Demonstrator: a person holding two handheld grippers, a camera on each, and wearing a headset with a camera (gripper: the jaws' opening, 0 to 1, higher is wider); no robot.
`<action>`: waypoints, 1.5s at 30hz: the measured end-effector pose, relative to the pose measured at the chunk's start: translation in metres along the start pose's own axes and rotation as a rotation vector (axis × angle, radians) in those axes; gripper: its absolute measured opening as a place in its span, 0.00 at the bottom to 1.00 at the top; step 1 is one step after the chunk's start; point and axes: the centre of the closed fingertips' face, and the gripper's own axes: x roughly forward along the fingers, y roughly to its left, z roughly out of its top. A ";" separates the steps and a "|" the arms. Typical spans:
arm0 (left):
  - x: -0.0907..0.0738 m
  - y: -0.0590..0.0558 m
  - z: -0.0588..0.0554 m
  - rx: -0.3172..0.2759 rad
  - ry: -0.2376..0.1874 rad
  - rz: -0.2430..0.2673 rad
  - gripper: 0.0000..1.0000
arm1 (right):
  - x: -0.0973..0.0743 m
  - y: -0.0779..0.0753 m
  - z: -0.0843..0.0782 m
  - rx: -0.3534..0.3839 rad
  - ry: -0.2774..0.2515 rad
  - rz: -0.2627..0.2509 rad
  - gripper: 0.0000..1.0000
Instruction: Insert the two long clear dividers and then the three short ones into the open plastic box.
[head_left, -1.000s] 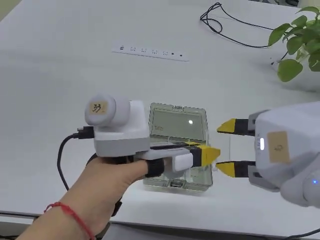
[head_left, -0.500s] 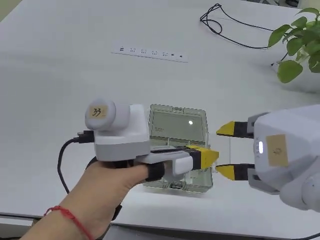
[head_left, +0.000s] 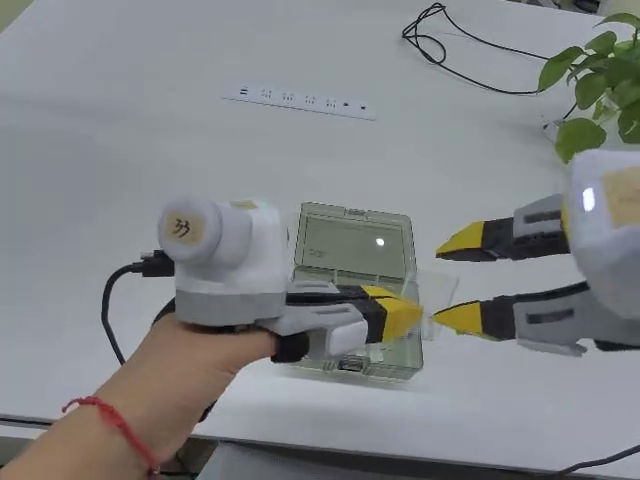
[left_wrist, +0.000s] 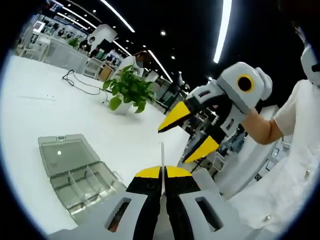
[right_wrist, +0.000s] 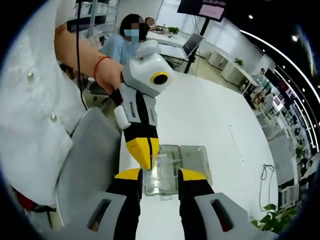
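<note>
White desk (head_left: 150, 150) spreads under everything, and the gripper views catch an open office behind it with strip lights (left_wrist: 223, 30) on a dark ceiling. Off to the far right of the box (head_left: 356, 243), a leafy plant (head_left: 600, 80) leans in at the desk's edge.

Right of the box hangs the right gripper (head_left: 465, 280), its yellow-tipped fingers spread wide and pointing left at the box. On the box's left is the left gripper (head_left: 400, 316), carried in a hand (head_left: 190, 365) with a red string (head_left: 110, 425) at the wrist. Its body covers the box's left part, and its fingers reach across the base to the right edge.

The box lies open — lid flat on the desk on the far side, base nearer the person. Clear partitions (left_wrist: 71, 181) stand in the base; how many, I cannot tell. Beyond the box a white power strip (head_left: 300, 103) lies flat, and further back to the right a black cable (head_left: 455, 38) loops.

The left fingers are clenched on a clear divider (head_left: 438, 297) — edge-on in the left gripper view, a thin upright line. It sticks out past the box's right edge, its free end between the released right fingers. Whether they touch it cannot be told.
</note>
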 end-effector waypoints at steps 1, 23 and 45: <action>-0.001 -0.005 0.001 0.057 -0.002 -0.020 0.00 | -0.002 0.002 0.001 0.019 -0.015 0.042 0.28; -0.010 -0.044 -0.010 0.327 0.026 -0.185 0.00 | -0.004 0.048 0.007 0.075 -0.024 0.437 0.09; -0.011 -0.043 -0.010 0.334 0.013 -0.173 0.00 | -0.004 0.058 0.009 0.071 -0.019 0.452 0.03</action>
